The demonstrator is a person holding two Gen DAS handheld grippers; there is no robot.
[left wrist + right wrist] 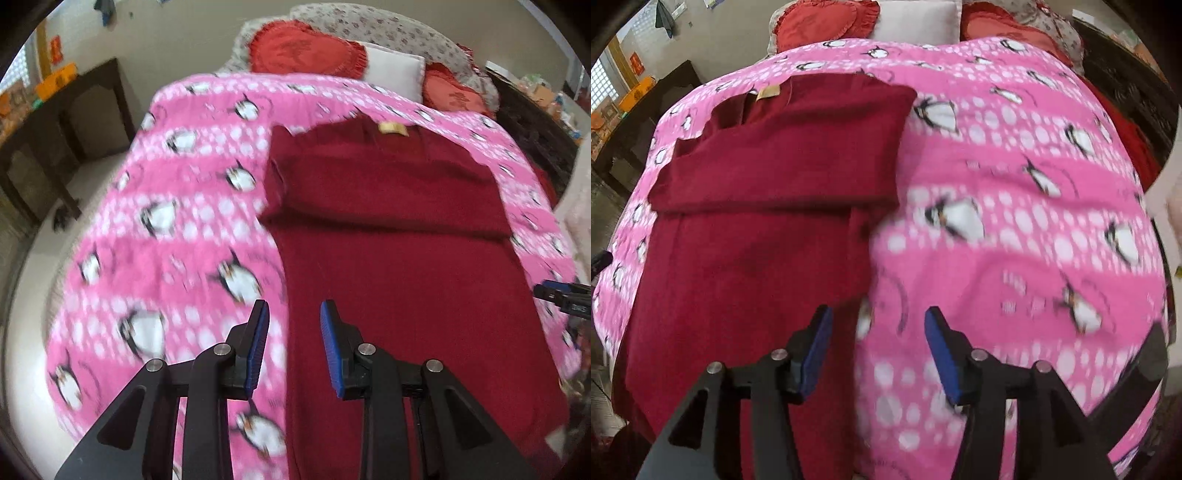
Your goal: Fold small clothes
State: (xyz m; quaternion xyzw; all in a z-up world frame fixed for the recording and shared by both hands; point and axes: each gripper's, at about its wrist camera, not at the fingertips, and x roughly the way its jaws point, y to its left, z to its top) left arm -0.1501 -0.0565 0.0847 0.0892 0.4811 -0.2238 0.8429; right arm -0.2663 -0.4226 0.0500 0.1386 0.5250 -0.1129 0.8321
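Dark red garment, top folded over

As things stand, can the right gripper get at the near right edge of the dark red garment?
Probably yes. The right gripper is open with nothing between its fingers, and the garment edge lies uncovered on the pink blanket just below.

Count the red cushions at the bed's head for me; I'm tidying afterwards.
2: left red cushion beside the white pillow, right red cushion on its other side. More may be hidden.
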